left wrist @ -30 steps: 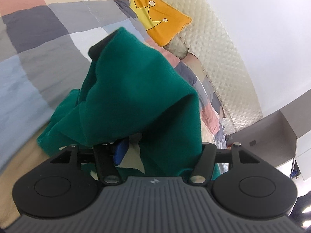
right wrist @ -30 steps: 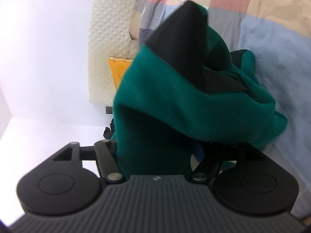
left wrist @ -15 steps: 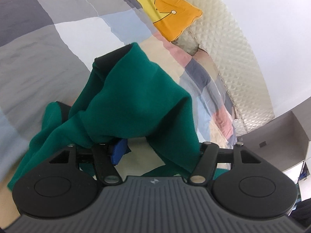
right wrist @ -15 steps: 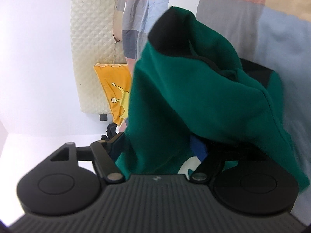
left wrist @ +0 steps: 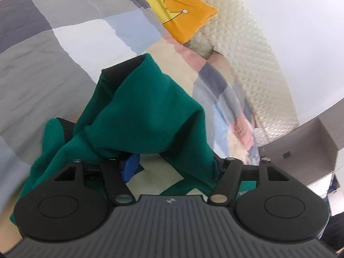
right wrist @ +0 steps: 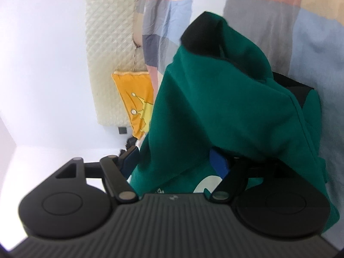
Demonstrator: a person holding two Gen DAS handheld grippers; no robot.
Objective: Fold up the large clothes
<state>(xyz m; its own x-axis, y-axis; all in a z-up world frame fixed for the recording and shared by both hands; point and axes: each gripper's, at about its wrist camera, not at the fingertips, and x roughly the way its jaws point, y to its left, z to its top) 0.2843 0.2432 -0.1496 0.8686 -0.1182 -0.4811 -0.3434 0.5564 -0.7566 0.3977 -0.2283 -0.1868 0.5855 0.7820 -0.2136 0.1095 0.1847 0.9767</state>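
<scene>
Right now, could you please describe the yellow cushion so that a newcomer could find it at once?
Start at the bed with the patchwork checked cover and follow it up to the cream quilted headboard. The cushion leans there, the only bright yellow-orange thing in sight, printed with a crown outline tipped with small white balls.

Sweatshirt (left wrist: 150,107) heaped on bedspread (left wrist: 43,64) — draped over both grippers' fingers (left wrist: 129,165), pillow (left wrist: 182,19) behind it

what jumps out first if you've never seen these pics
A big green garment with black trim, draped in a heap over both tools, fills the middle of each view. Behind it lies a pastel checked bedspread. An orange pillow with a crown drawing leans at the quilted headboard.
</scene>
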